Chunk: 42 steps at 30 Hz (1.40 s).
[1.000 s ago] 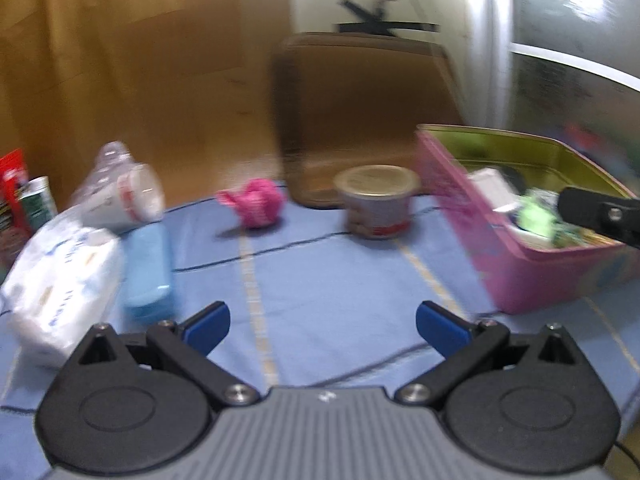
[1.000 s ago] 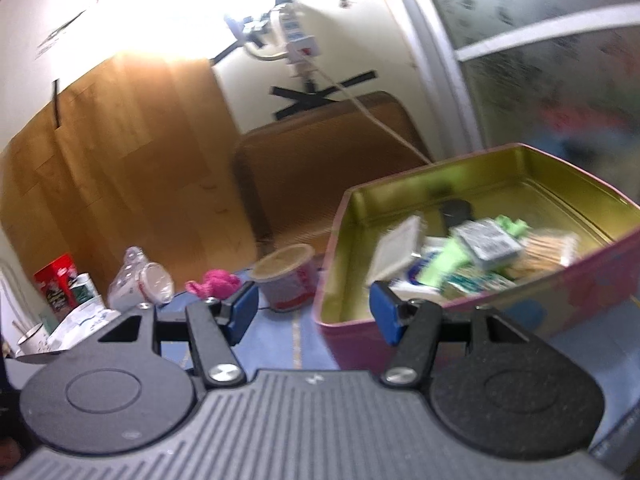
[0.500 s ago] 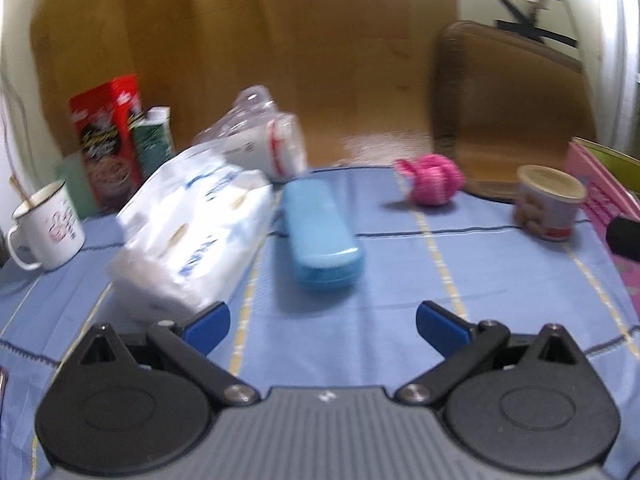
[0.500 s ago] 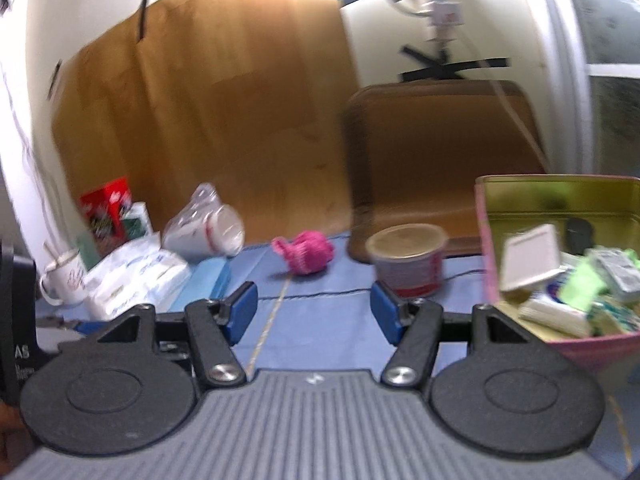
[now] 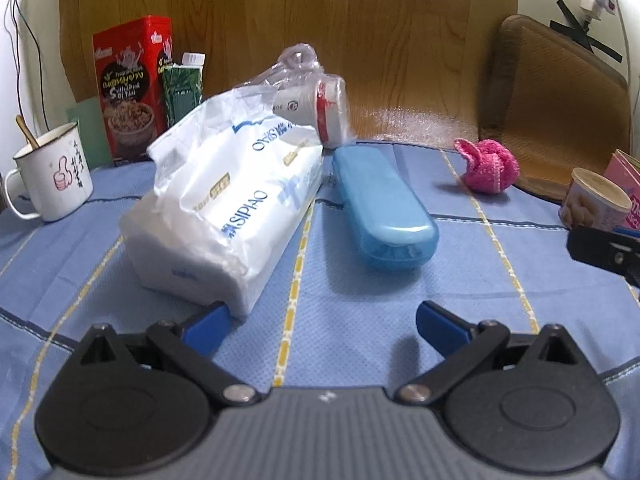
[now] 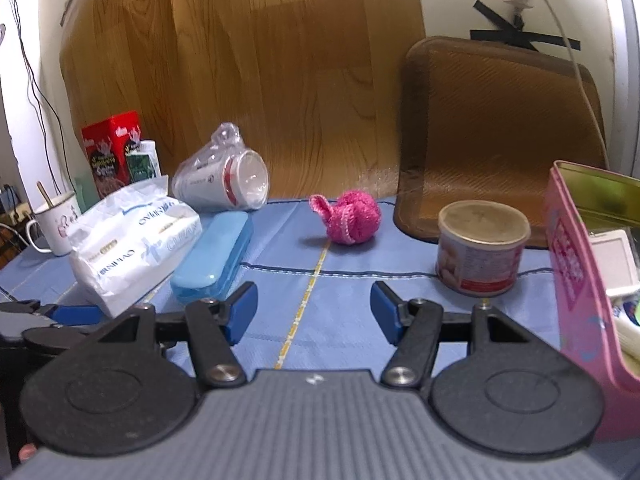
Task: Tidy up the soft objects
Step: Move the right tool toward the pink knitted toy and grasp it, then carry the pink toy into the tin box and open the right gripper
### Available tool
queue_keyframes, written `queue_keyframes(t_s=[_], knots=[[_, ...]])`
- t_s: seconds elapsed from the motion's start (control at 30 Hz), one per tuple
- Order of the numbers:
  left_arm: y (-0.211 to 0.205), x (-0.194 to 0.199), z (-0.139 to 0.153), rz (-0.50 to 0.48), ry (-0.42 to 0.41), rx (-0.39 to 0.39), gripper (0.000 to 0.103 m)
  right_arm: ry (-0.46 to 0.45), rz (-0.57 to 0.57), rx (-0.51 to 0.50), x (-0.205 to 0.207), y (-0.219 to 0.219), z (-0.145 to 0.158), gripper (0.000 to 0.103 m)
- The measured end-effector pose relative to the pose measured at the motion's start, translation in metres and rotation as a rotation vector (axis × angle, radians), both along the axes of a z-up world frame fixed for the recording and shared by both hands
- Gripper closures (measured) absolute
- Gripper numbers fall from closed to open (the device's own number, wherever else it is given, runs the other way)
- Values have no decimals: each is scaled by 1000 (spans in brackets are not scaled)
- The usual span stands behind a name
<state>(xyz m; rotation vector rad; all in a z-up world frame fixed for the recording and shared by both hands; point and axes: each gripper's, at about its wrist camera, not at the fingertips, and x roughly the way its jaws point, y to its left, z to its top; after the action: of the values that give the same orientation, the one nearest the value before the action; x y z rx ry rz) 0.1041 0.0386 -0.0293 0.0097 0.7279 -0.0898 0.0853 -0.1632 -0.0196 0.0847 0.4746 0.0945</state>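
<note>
A white soft pack of tissues (image 5: 228,204) (image 6: 132,242) lies on the blue cloth, just ahead of my left gripper (image 5: 320,330). That gripper is open and empty, its left fingertip close to the pack's near corner. A pink knitted ball (image 5: 486,164) (image 6: 352,216) sits farther back near the brown mat. My right gripper (image 6: 314,316) is open and empty above the cloth, facing the pink ball from a distance. A blue hard case (image 5: 380,204) (image 6: 214,258) lies beside the tissue pack.
A bagged stack of paper cups (image 6: 224,180) lies on its side behind the pack. A white mug (image 5: 52,172), a red box (image 5: 128,88) and a green carton stand at back left. A small tin (image 6: 480,252) and a pink open tin box (image 6: 576,264) are on the right. A brown mat (image 6: 500,128) leans against the wall.
Both views have swung left, away from the pink tin box. The tissue pack and blue case now fill the left wrist view, nearer than before. Both grippers stayed open.
</note>
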Motion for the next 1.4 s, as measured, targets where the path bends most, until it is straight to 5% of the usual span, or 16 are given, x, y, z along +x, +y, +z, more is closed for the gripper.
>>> queue_keyframes(t_s=[0.53,0.8,0.87,1.1,1.4], knots=[[9,0,-5,-7,-55,-113,0,9,-20,-92,86,7,-5,39],[8,1,-7,-11,-49,-108,0,139,-110,-96,162,-5,-21,40],[7,1,-7,-11,-49,-104,0,169,-88,-87,167,-5,-24,53],[3,1,-9,-21,-45,-79,0,172,4,-119,115,3,-24,57],[-17,-8,-14,-50,-38,37,0,148,135,-79,-21,0,-26,61]])
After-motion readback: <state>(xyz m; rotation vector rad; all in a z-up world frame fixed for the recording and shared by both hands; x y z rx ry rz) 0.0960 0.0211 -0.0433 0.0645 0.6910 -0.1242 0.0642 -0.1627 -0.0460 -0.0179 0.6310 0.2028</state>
